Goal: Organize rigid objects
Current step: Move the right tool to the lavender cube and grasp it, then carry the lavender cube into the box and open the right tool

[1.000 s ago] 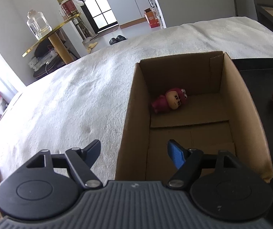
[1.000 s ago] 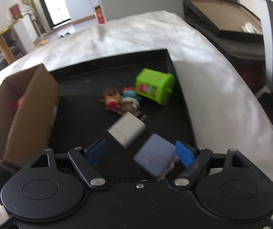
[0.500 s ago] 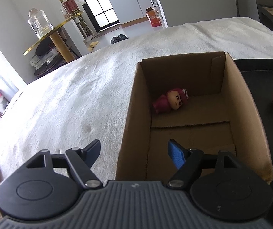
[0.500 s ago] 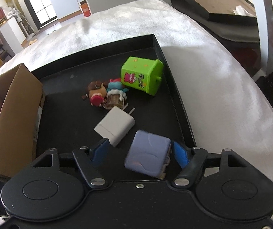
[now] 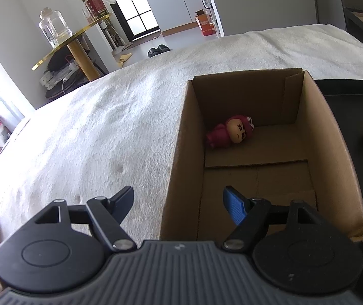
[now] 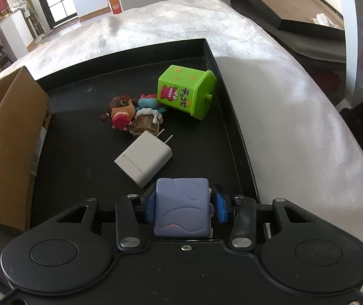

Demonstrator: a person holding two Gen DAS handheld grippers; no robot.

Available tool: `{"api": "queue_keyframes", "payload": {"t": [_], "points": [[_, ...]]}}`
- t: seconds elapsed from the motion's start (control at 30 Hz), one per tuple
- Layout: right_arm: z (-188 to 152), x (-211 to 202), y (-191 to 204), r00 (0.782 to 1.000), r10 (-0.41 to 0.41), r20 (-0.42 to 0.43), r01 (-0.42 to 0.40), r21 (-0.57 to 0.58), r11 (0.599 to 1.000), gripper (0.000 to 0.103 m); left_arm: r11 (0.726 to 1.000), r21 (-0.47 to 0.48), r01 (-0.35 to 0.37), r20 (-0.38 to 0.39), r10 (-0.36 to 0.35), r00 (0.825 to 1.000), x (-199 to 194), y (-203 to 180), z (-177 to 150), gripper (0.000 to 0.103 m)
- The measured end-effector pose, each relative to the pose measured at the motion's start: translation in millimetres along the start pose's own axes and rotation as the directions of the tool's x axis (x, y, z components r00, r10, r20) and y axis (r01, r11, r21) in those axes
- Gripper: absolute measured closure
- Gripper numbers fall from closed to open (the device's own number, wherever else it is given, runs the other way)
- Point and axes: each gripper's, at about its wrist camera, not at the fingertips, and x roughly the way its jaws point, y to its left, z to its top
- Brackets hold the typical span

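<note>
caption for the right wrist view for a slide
Right claw closing on a purple cube toy above the black tray, white charger just ahead.

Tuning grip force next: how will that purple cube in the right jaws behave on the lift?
The purple cube looks like rigid plastic, so it probably won't deform as the right gripper jaws are closing on its sides. Its faces look smooth, so it may slip. It seems small, so likely light; flat faces mean it shouldn't roll on the black tray.
</note>
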Motion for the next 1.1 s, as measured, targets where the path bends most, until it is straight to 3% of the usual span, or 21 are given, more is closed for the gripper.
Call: {"api": "queue_keyframes", "payload": {"t": [0.37, 0.87, 1.1], "points": [[16, -29, 25, 0.994, 0.022, 0.110, -0.014, -0.071, 0.997, 0.060, 0.999, -0.038, 0.028, 0.015, -0.028, 1.000, -3, 11, -4, 0.027], [28, -58, 63, 0.969, 0.120, 0.216, -0.090, -0.147, 0.985, 0.060, 0.994, -0.084, 0.066, 0.045, -0.062, 0.997, -4, 23, -12, 0.027], [32, -63, 83, 0.951, 0.180, 0.250, -0.133, -0.195, 0.972, 0.060, 0.991, -0.100, 0.086, 0.060, -0.080, 0.995, -2, 26, -17, 0.036]]}}
